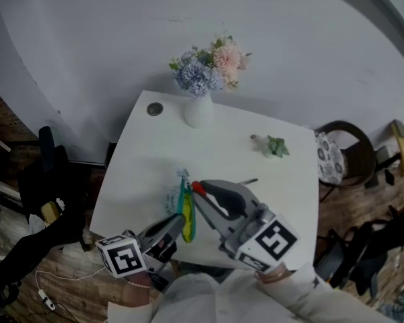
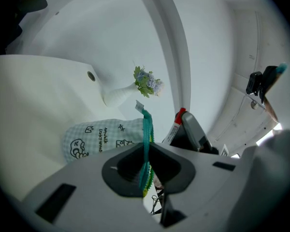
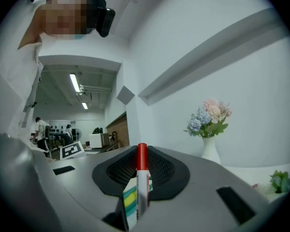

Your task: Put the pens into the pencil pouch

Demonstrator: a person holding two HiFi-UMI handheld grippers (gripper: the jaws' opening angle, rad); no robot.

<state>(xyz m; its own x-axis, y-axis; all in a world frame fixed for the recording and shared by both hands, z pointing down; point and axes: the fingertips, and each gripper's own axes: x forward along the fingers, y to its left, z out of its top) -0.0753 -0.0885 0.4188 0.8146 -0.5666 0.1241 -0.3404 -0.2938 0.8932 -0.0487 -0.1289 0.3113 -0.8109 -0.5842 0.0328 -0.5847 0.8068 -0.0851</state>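
The pencil pouch [image 1: 184, 214], pale checked fabric with a teal zipper edge, hangs over the near part of the white table [image 1: 141, 167]. My left gripper [image 1: 178, 225] is shut on its zipper edge [image 2: 146, 139], and the pouch body [image 2: 99, 137] hangs to the left of the jaws. My right gripper [image 1: 200, 194] sits just right of the pouch, shut on a red-capped marker [image 1: 198, 188]. The marker [image 3: 141, 173] stands upright between the right gripper's [image 3: 141, 180] jaws, a striped label below it. Its red cap [image 2: 180, 115] also shows beside the pouch.
A white vase of flowers [image 1: 200, 110] stands at the table's far edge, with a small dark round thing [image 1: 155, 109] to its left. A green sprig [image 1: 276, 147] lies at the right and a thin dark stick [image 1: 248, 181] mid-table. A chair [image 1: 343, 153] stands right of the table.
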